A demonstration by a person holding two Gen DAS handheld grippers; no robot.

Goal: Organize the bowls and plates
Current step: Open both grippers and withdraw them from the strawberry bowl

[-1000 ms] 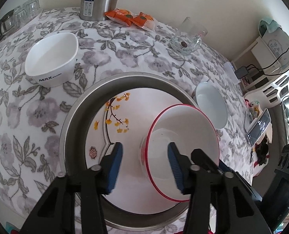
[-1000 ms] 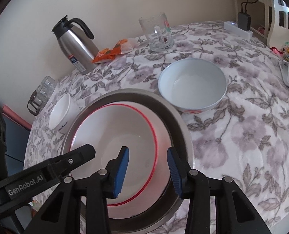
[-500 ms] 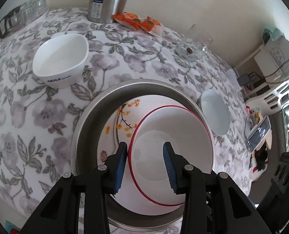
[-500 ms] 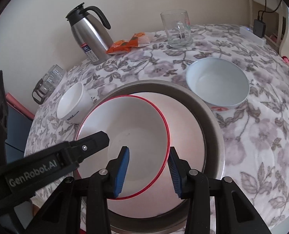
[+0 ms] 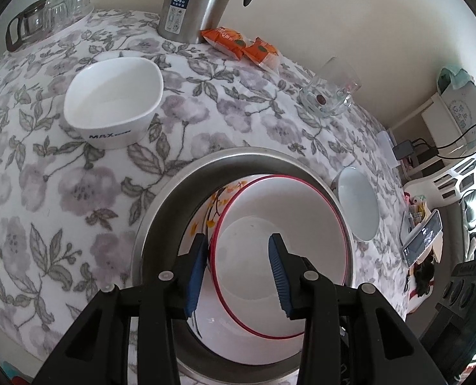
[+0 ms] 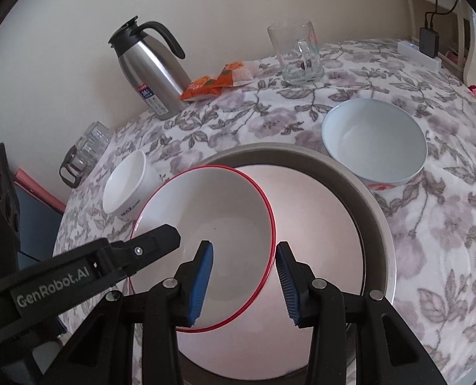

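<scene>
A white bowl with a red rim point(image 5: 270, 211) point(image 6: 212, 205) hangs tilted over a steel basin point(image 5: 161, 211) point(image 6: 376, 211), reaching past the basin's left rim. My left gripper point(image 5: 238, 276) is shut on the bowl's left wall, one pad outside the rim and one inside. My right gripper point(image 6: 244, 280) is shut on the right wall in the same way. A left finger point(image 6: 154, 243) shows in the right wrist view. A plate with yellow flowers point(image 5: 212, 211) lies in the basin under the bowl. A white MAX bowl point(image 5: 113, 109) point(image 6: 125, 189) and a pale bowl point(image 5: 356, 205) point(image 6: 372, 147) stand on the flowered cloth.
At the back stand a steel kettle point(image 5: 193, 3) point(image 6: 148, 73), orange snack packets point(image 5: 238, 43) point(image 6: 218, 80), a glass mug point(image 5: 331, 89) point(image 6: 297, 51) and small glasses point(image 5: 52, 12) point(image 6: 87, 147). A phone point(image 5: 420, 240) lies near the table's right edge.
The red-rimmed bowl has shifted left across the basin with my right gripper. My left jaws have narrowed and now sit astride its left rim.
</scene>
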